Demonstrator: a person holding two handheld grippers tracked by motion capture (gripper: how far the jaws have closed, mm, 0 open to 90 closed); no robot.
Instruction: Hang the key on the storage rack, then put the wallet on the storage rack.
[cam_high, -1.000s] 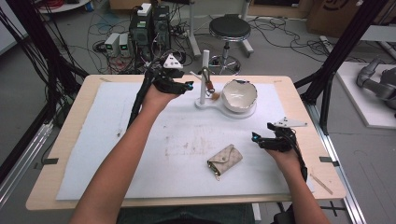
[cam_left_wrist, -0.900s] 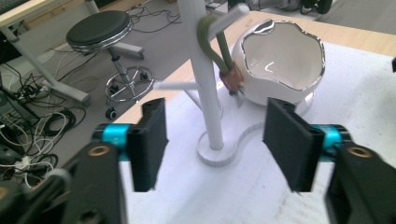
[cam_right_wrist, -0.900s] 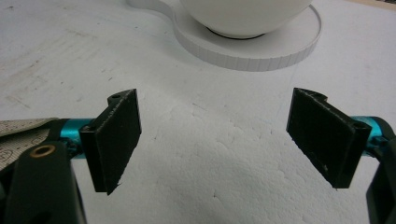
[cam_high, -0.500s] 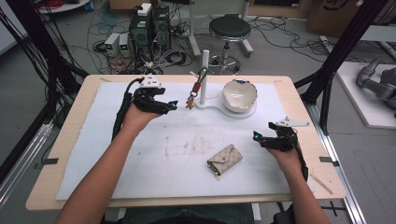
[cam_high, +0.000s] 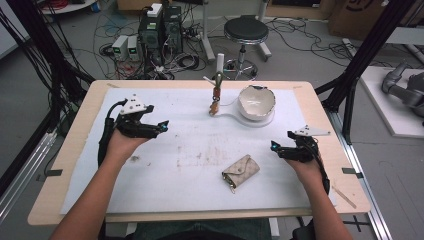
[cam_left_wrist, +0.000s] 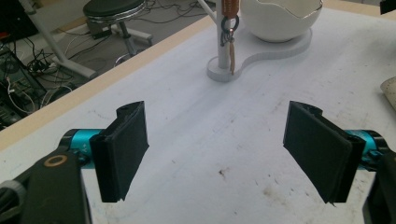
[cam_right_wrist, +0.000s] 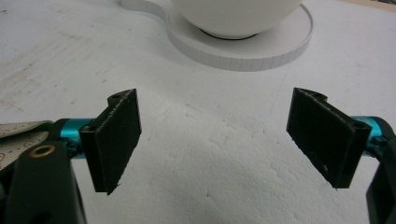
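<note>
I am pulling the left gripper (cam_high: 161, 126) back left from the stand (cam_high: 218, 75), jaws just opened and empty; the keyring (cam_high: 215, 100) is hanging there, so hanging looks done. Right gripper (cam_high: 274, 148) is resting open near the pouch (cam_high: 241, 170).

Grey floor (cam_high: 310, 55), black stool (cam_high: 245, 30), tangled cables (cam_high: 107, 30)

Two handheld grippers are counted: the left gripper (cam_high: 159, 127) and the right gripper (cam_high: 276, 149), each with two black jaws. One white bowl (cam_high: 256, 102) is seen on one white stand base (cam_high: 235, 118), from which one upright post (cam_high: 220, 62) rises. One key ring with a tassel (cam_high: 215, 98) is hung there. One beige key pouch (cam_high: 241, 170) is counted on one white sheet (cam_high: 190, 150). Beyond the one table (cam_high: 75, 150), one round stool (cam_high: 245, 30) is seen.
</note>
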